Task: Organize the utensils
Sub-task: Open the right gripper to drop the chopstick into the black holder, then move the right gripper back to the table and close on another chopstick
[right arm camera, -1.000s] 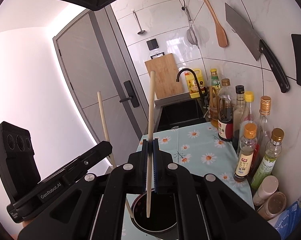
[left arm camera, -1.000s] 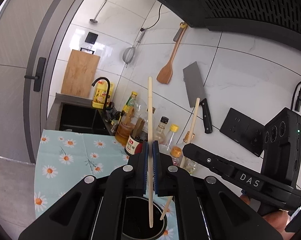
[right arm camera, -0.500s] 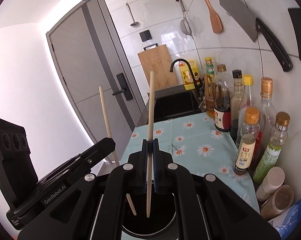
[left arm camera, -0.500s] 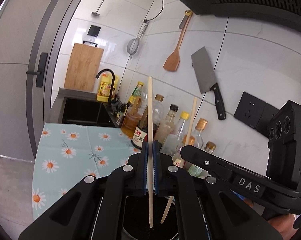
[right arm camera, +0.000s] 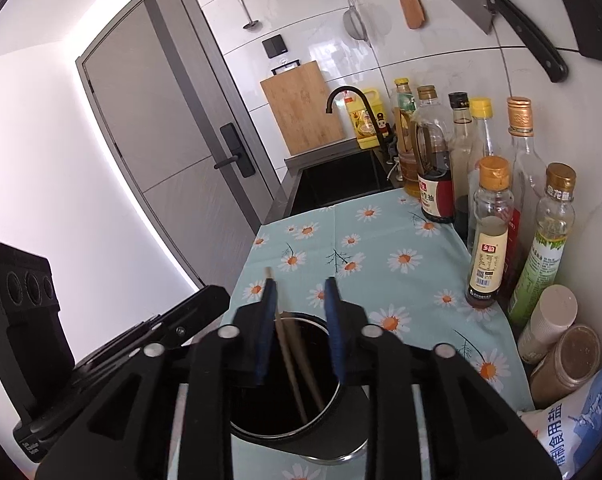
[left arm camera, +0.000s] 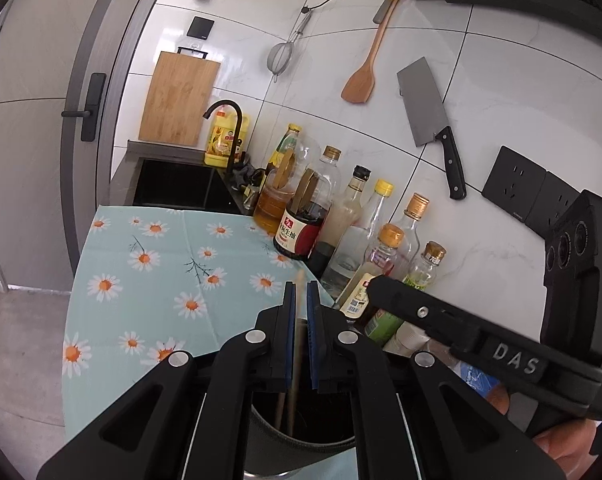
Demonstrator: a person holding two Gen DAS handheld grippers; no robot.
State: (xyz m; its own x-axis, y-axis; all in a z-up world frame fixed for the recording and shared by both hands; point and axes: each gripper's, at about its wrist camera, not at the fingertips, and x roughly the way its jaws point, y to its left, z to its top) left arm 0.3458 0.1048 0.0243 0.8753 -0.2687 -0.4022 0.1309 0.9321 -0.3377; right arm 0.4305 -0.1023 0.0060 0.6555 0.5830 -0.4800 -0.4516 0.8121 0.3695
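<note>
A dark round utensil holder (right arm camera: 343, 394) stands on the daisy cloth, right under both grippers. My right gripper (right arm camera: 299, 300) is over its mouth with its jaws opening. A pale chopstick (right arm camera: 287, 354) leans loose on the left pad, with its lower end inside the holder. A second chopstick (right arm camera: 307, 364) lies in the holder beside it. My left gripper (left arm camera: 300, 300) has its pads barely parted around a blurred chopstick (left arm camera: 299, 280). This one has slipped down until its top is level with the pad tips, and its foot is in the holder (left arm camera: 301, 446).
Several oil and sauce bottles (right arm camera: 491, 232) line the wall on the right, with spice jars (right arm camera: 565, 360) and a blue salt bag (right arm camera: 581, 428) nearer. A black sink (right arm camera: 337, 184) and tap lie beyond the daisy cloth (right arm camera: 373, 248). A cleaver (left arm camera: 425, 104) and a wooden spatula (left arm camera: 361, 84) hang on the tiles.
Both hands sank toward the holder. Both chopsticks, which stood tall above the shut jaws, slid down into the holder. The right jaws parted widely.
</note>
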